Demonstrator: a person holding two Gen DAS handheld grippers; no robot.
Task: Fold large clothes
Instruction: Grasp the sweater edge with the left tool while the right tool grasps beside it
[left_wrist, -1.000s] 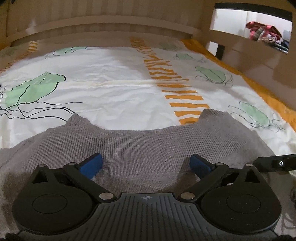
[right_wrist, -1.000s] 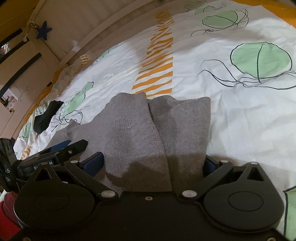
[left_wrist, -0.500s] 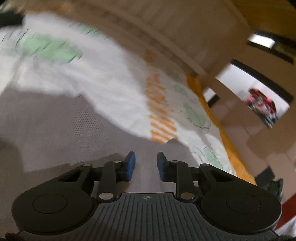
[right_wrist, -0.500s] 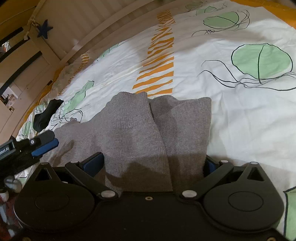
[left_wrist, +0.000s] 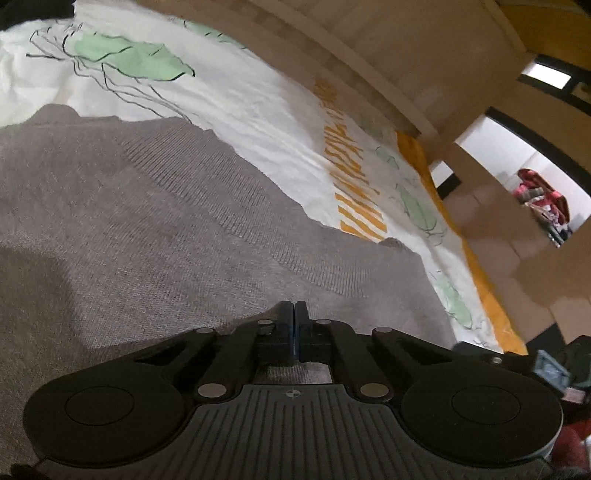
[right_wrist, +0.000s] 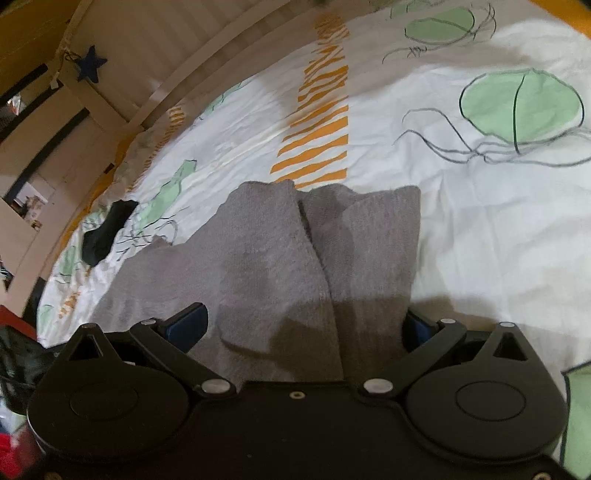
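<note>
— Where the grey ribbed-knit sweater (left_wrist: 155, 221) lies, what is under it?

— It is spread on a white bedsheet printed with green leaf shapes and orange stripes (left_wrist: 258, 110), over a bed with a pale wooden headboard (right_wrist: 177, 48). In the left wrist view its knit fills the lower left, with a band of finer ribbing running diagonally across it and its far edge uneven against the sheet.

— And from the other side?

— In the right wrist view two grey sleeve-like flaps lie side by side, one overlapping the other, their ends squared off near the orange stripes. Shadow darkens the knit close to the camera.

— How do the jaws stand?

— The left gripper (left_wrist: 294, 314) has its jaws pressed together just above the knit; whether any cloth is pinched between them I cannot tell. The right gripper (right_wrist: 306, 321) is spread wide, its blue-padded fingers (right_wrist: 188, 325) on either side of the folded flaps, the right-hand finger mostly hidden behind the cloth.

— Anything else on the bed?

— A small black garment (right_wrist: 107, 232) lies on the sheet, well apart from the sweater, and a dark blue star (right_wrist: 89, 63) hangs by the headboard.
</note>
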